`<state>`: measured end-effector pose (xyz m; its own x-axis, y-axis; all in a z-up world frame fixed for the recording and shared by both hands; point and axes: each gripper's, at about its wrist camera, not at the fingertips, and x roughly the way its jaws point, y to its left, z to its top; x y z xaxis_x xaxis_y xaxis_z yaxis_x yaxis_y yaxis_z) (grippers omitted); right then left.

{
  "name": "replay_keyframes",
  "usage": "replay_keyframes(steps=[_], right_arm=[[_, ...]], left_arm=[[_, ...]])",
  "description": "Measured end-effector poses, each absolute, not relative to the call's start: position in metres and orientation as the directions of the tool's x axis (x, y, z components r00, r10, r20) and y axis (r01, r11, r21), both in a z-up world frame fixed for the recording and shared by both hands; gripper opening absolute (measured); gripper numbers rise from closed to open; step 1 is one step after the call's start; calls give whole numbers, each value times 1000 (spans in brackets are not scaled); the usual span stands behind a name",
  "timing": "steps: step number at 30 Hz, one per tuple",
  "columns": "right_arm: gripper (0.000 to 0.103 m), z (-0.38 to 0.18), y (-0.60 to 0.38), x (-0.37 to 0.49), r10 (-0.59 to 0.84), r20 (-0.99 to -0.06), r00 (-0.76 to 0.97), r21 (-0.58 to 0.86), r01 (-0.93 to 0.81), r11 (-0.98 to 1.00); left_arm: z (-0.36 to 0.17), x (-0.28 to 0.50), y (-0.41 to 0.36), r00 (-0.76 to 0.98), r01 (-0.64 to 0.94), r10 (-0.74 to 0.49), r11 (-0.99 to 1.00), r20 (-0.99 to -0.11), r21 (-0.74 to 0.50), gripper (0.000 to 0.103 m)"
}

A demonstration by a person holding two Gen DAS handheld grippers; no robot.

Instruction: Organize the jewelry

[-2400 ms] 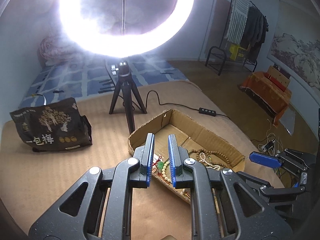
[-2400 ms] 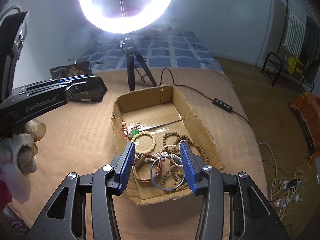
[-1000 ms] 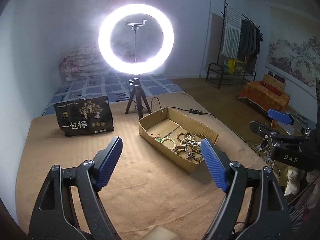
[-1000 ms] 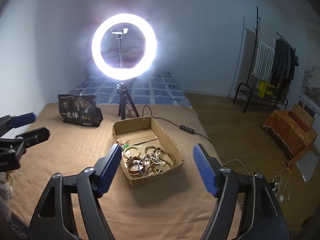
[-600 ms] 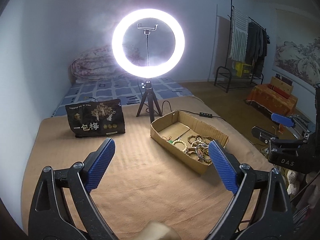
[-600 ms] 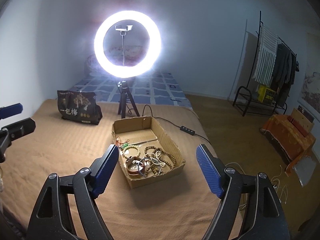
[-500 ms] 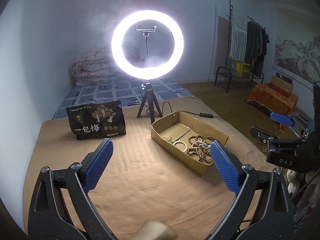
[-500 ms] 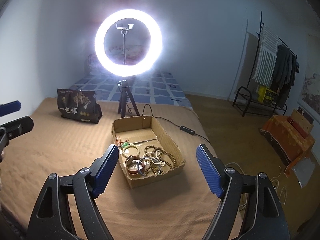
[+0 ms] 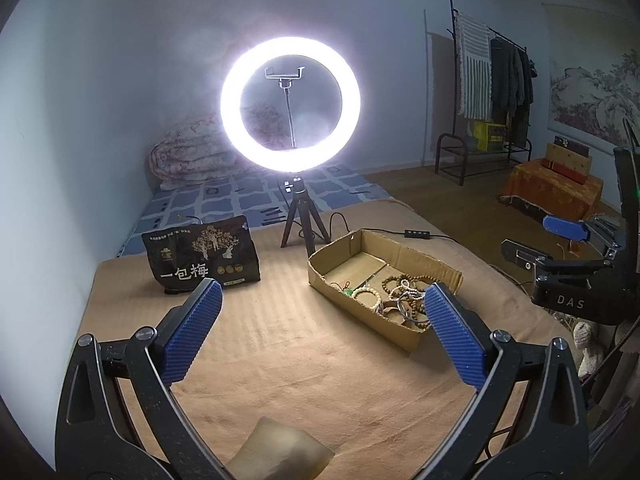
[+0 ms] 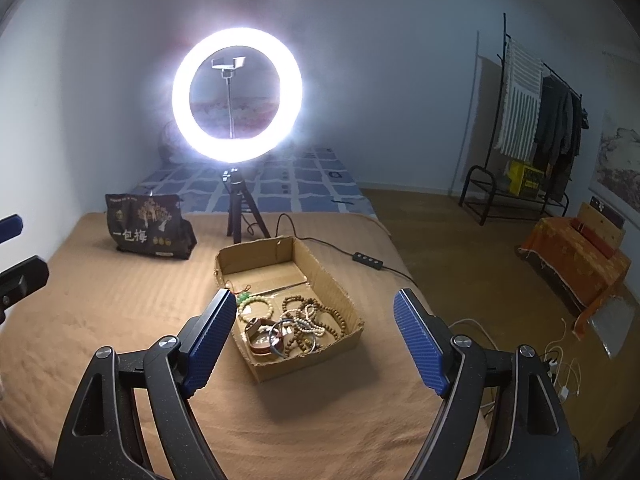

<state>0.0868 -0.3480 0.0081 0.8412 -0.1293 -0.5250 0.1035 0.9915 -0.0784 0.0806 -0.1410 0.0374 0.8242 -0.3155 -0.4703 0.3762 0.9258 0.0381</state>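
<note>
Well, both the left gripper (image 9: 322, 334) and right gripper (image 10: 312, 344) gape empty; the beaded bracelets (image 10: 296, 322) look light, floppy, tangled, so pinch one strand.

A brown cardboard box (image 10: 332, 280) sits on a tan ribbed blanket (image 10: 120, 300); the snack bag (image 9: 202, 258) is black with gold trees; the bedsheet (image 9: 240, 196) is blue-and-white checked; gripper pads (image 10: 210, 334) are blue.

I am holding the left gripper (image 9: 320, 332) spread wide above the tan blanket (image 9: 280, 352)
Nothing is sitting between its blue pads; the cardboard box (image 9: 436, 270) of beaded bracelets (image 9: 400, 292) is lying ahead, the right gripper (image 9: 544, 244) hovering just beyond it
</note>
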Motion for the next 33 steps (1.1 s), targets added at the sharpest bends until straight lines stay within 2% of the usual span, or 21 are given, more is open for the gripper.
replay_keyframes(steps=[33], right_arm=[[82, 4, -348, 92, -134, -541, 831, -96, 98, 991]], left_arm=[[36, 77, -146, 821, 388, -318, 920, -474, 54, 103]])
